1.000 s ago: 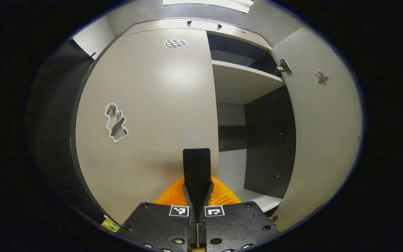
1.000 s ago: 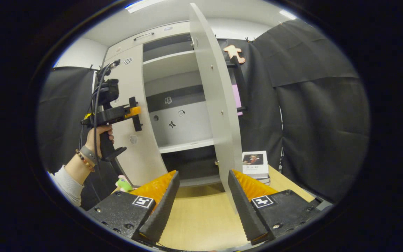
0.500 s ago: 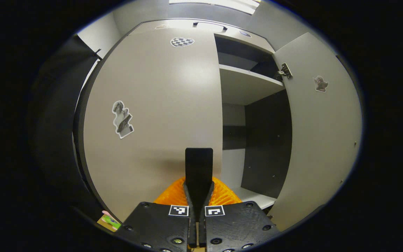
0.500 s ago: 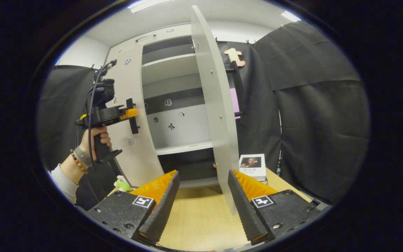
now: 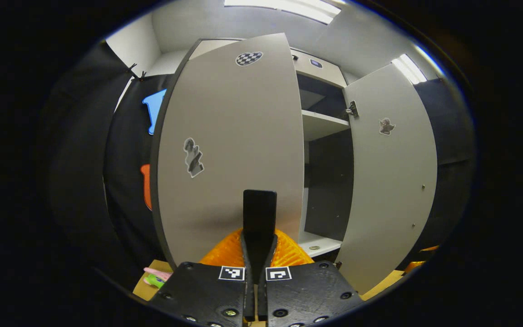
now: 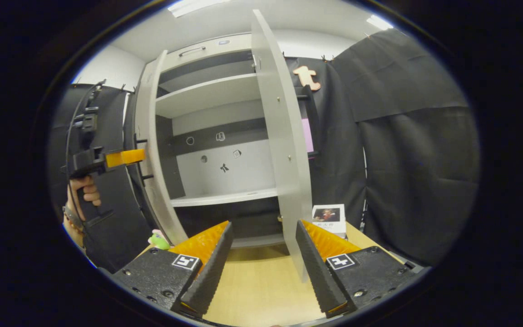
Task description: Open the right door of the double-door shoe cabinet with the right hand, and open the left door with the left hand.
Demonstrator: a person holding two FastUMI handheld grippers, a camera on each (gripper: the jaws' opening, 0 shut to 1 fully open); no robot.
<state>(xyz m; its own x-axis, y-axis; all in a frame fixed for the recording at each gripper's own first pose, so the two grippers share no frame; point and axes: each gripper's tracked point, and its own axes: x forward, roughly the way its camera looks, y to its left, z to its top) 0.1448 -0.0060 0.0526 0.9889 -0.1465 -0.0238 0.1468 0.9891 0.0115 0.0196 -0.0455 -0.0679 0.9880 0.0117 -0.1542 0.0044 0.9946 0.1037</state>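
Doors: two, both swung well out from the shoe cabinet [image 6: 216, 150], long axes upright, with left door [image 5: 229, 150] just ahead of clenched left gripper [image 5: 259, 213] and nearer that hand. Right door [image 6: 284, 150] edge-on just beyond released, empty right gripper [image 6: 261, 254], standing on wooden surface [image 6: 261, 286]. Grippers: two, neither grasping anything.
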